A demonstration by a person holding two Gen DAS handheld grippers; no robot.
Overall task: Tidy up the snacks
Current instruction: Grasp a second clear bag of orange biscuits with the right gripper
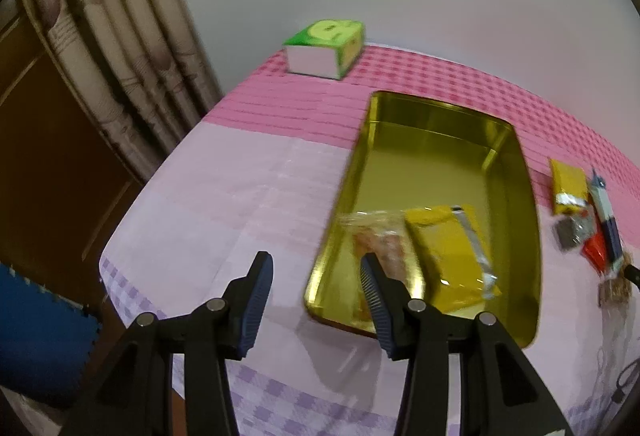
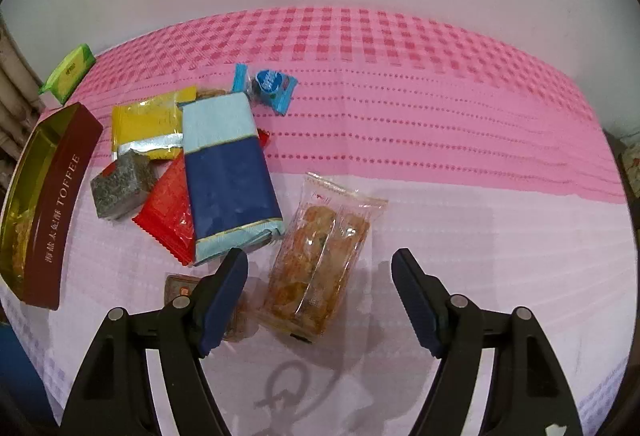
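Note:
A gold tin (image 1: 516,171) lies on the table and holds a yellow packet (image 1: 448,256) and a clear packet of orange snacks (image 1: 380,240). My left gripper (image 1: 316,276) is open and empty at the tin's near left corner. In the right wrist view the tin (image 2: 60,195) has a maroon side reading TOFFEE. Beside it lies a pile: a yellow packet (image 2: 148,123), a blue packet (image 2: 228,171), a red packet (image 2: 168,211), a grey block (image 2: 120,183) and a blue candy (image 2: 268,85). My right gripper (image 2: 320,268) is open around a clear packet of orange snacks (image 2: 316,272).
A green and white box (image 1: 324,47) stands at the table's far left corner; it also shows in the right wrist view (image 2: 68,73). A pink checked cloth (image 2: 440,95) covers the table. Curtains (image 1: 112,35) hang at the left. A small brown packet (image 2: 180,286) lies by my right gripper's left finger.

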